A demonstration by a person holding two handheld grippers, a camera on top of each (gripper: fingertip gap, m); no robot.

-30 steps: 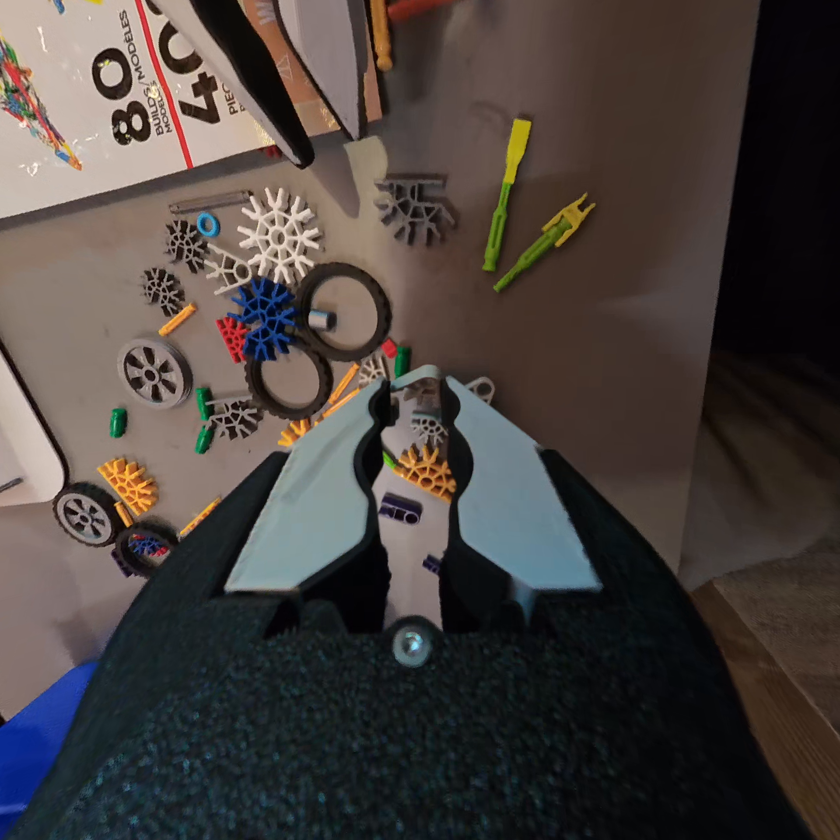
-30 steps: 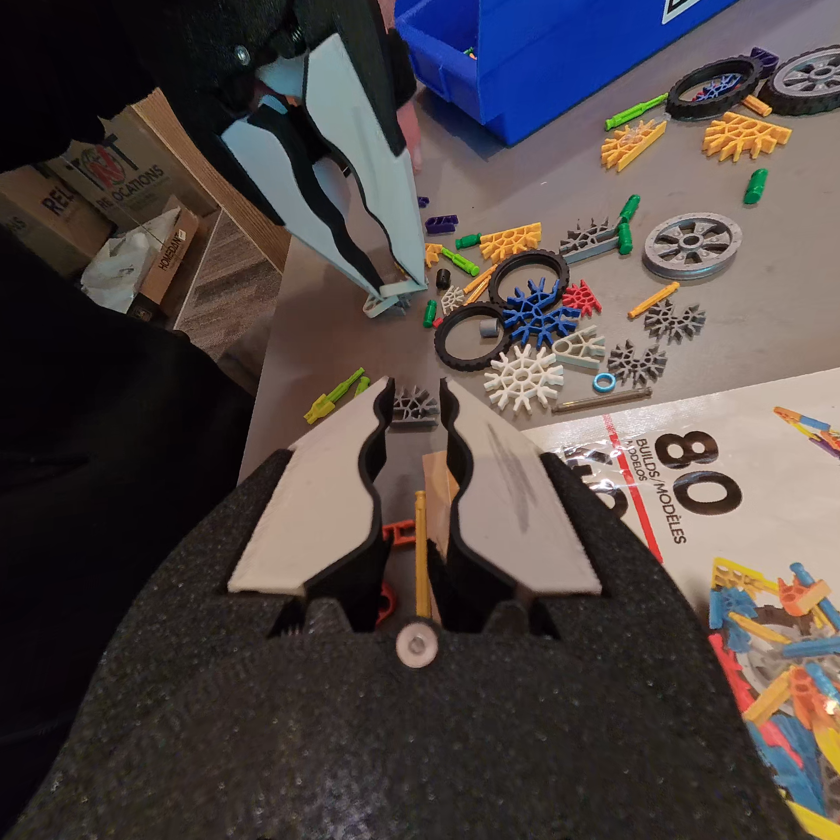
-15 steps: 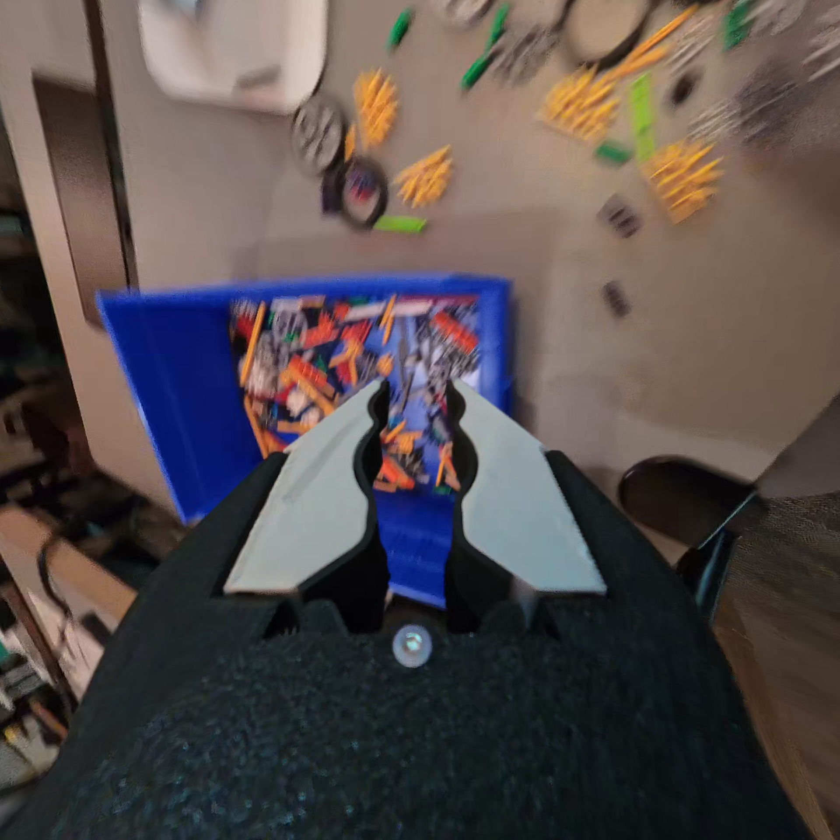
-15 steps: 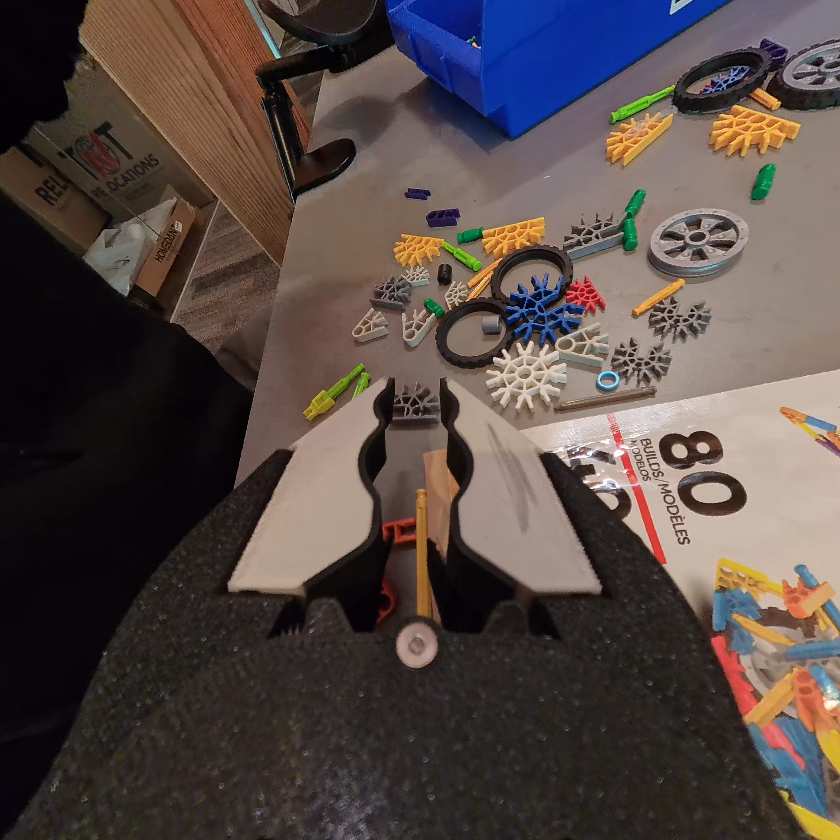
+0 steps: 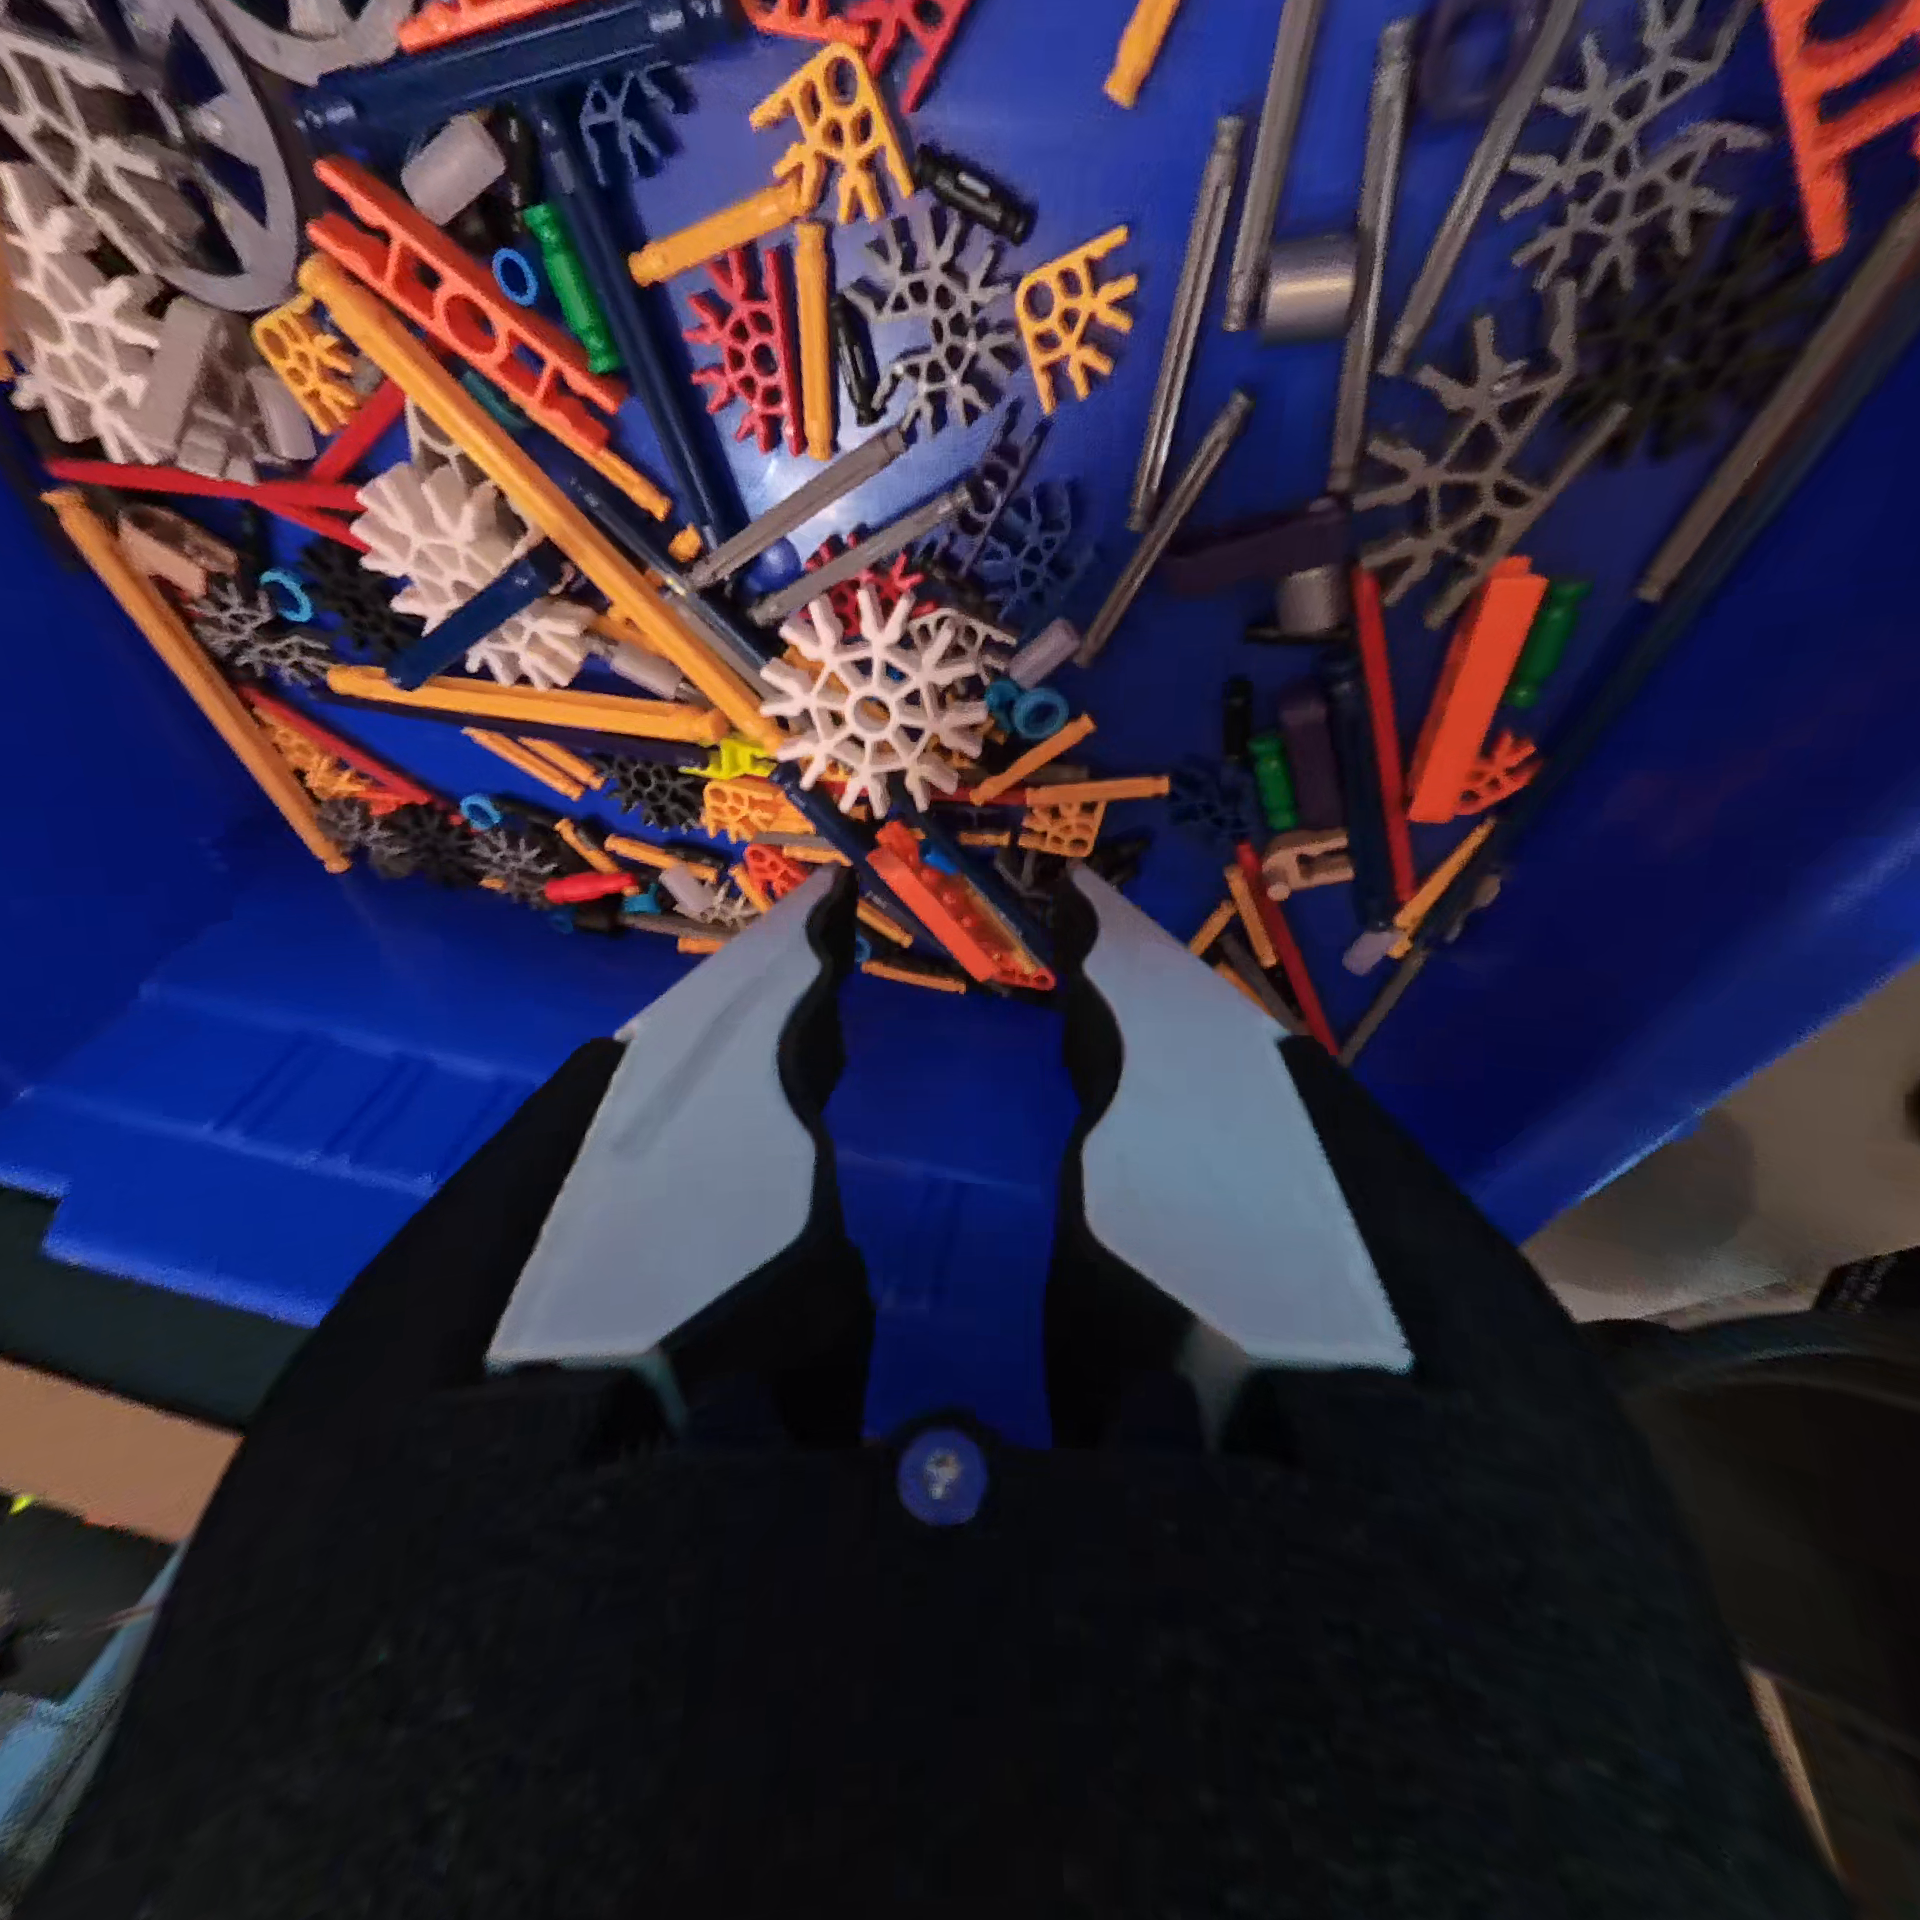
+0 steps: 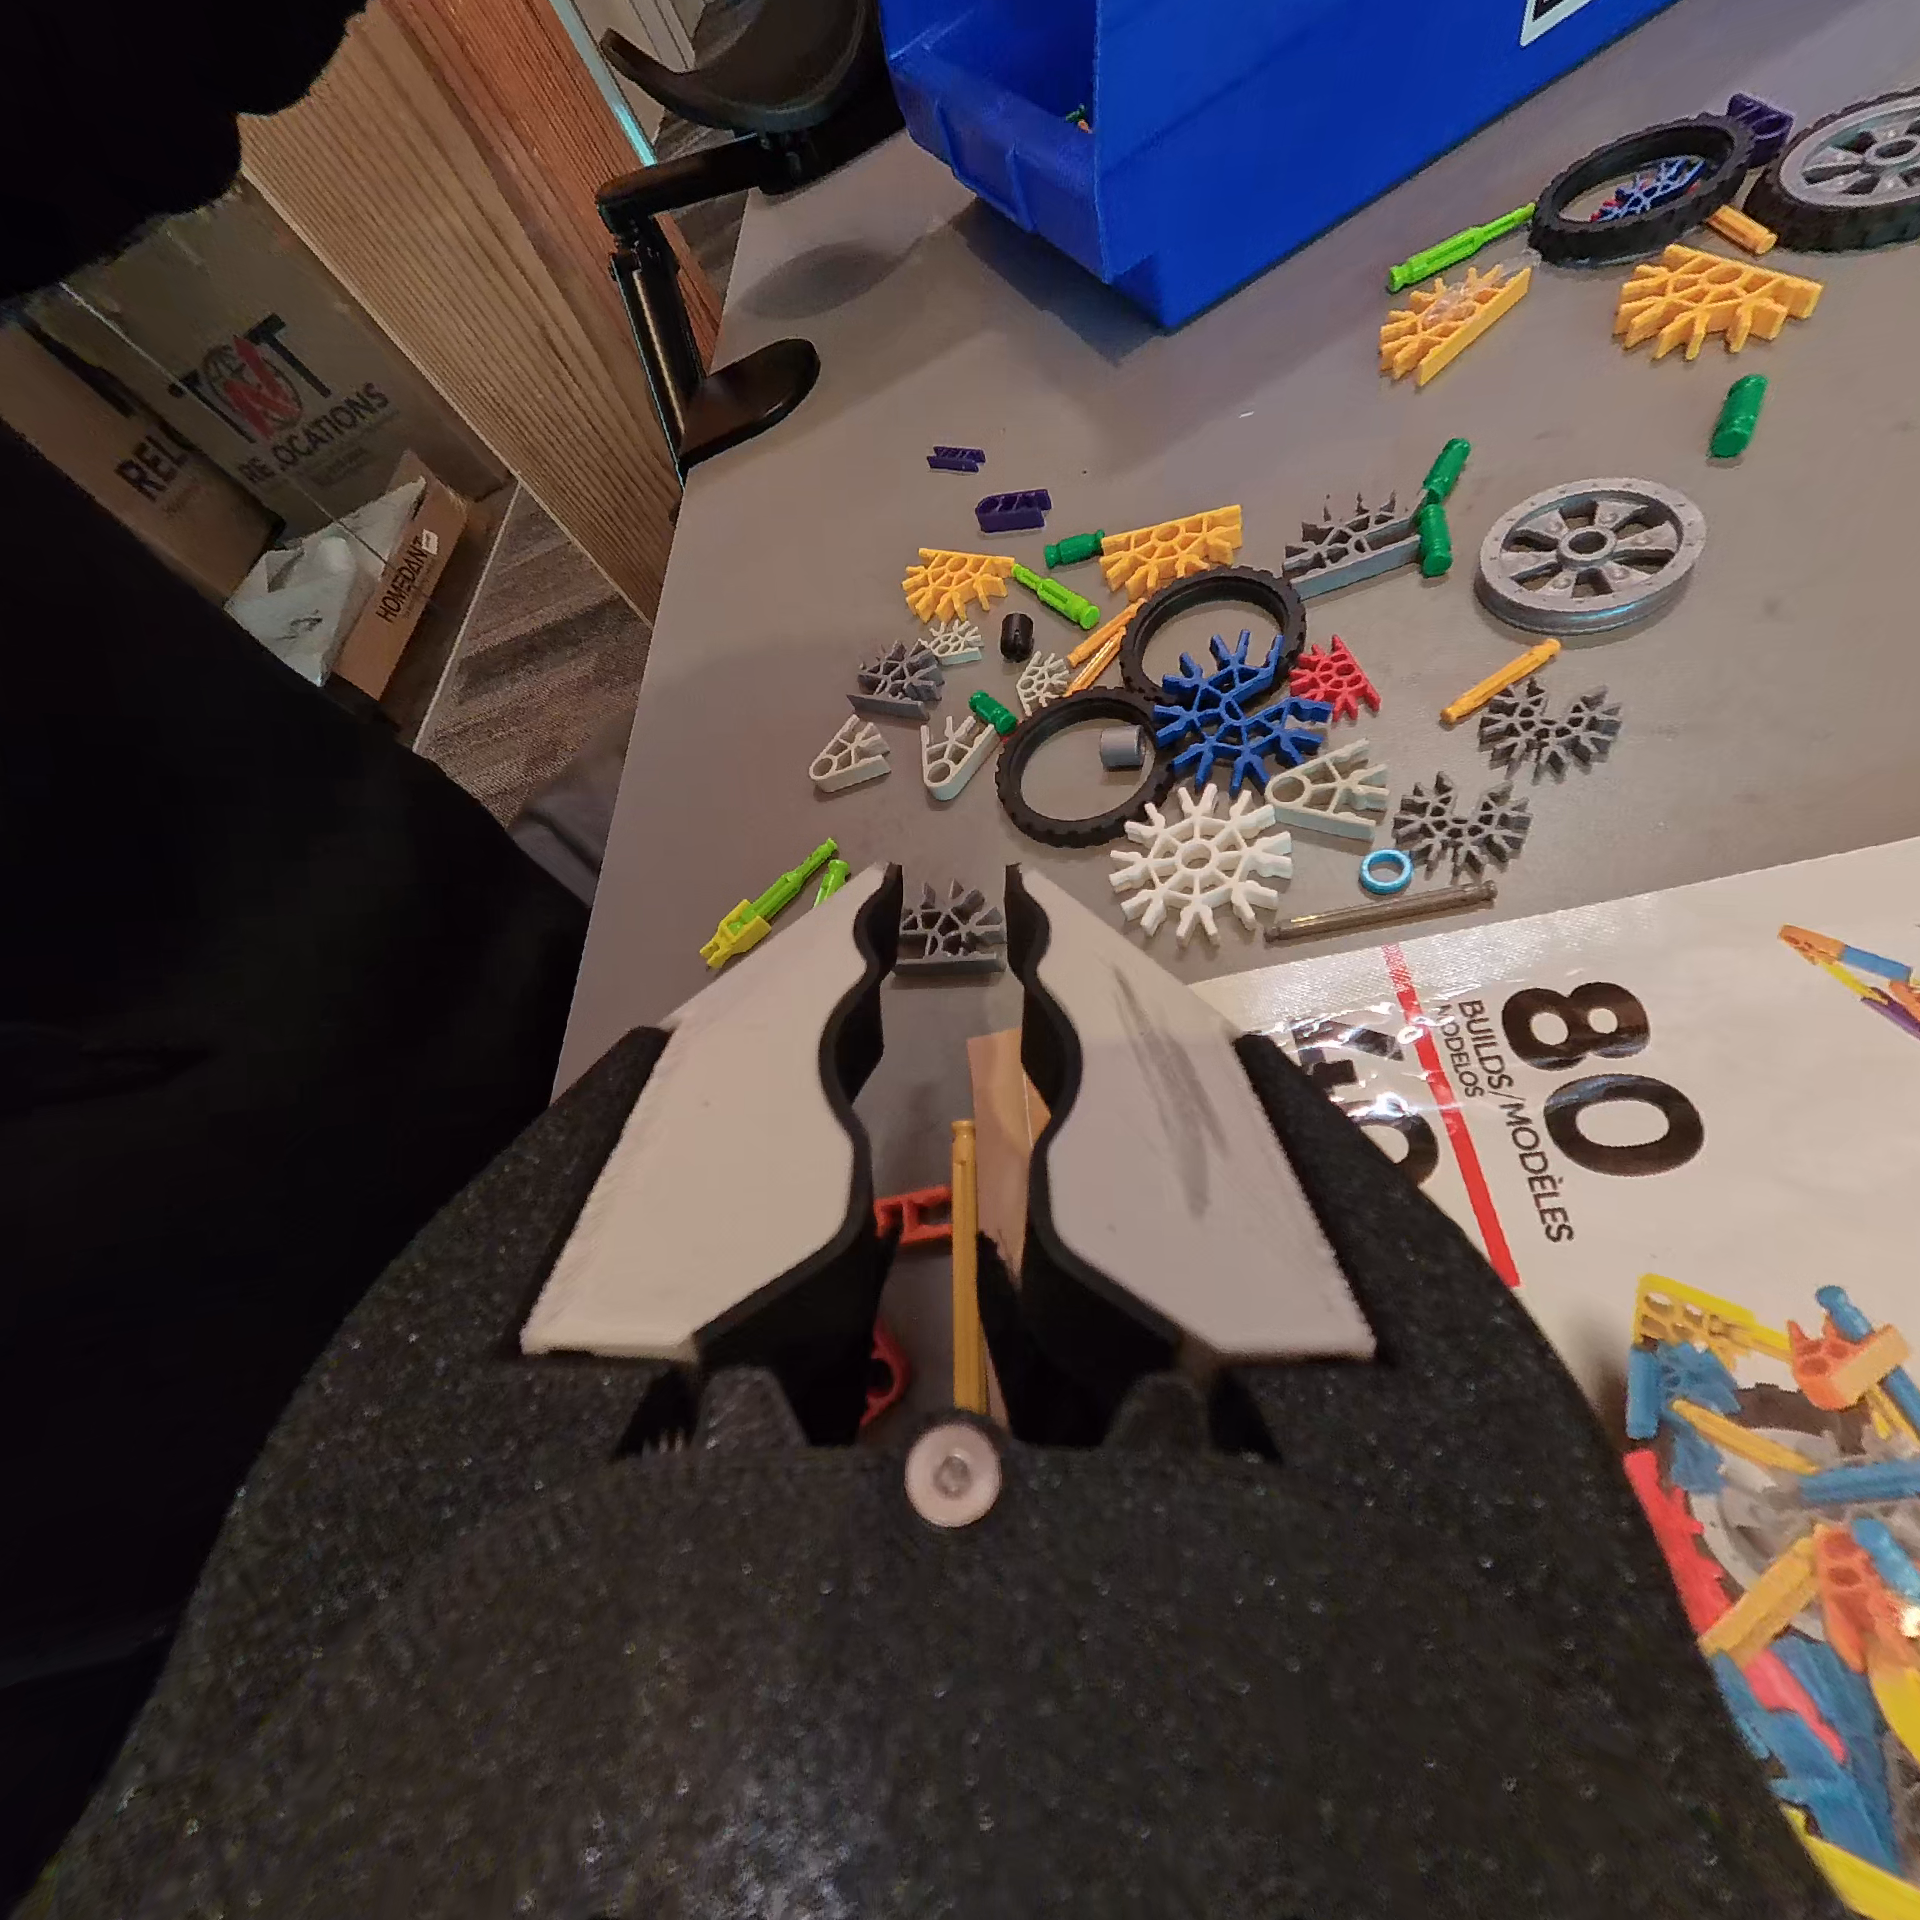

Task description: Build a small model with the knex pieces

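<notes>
My left gripper is open and empty, reaching down into a blue bin full of construction-toy rods and connectors. Its tips straddle an orange flat piece, just below a white snowflake connector. My right gripper hovers low over the grey table, jaws a narrow gap apart and holding nothing. A grey fan connector lies on the table just past its tips. A yellow rod and an orange piece lie under its fingers.
A printed booklet lies right of my right gripper. Loose tyres, a blue connector, a white snowflake and a grey wheel are scattered ahead. The blue bin also shows at the far edge. The table edge runs along the left. Tip to tip, the grippers are about 40 centimetres apart. The left gripper is farther from the grey wheel, some 30 centimetres, than the right, some 15 centimetres.
My left gripper has swung from the loose pile on the table to inside the blue bin, and its jaws have widened. My right gripper has stayed still.
</notes>
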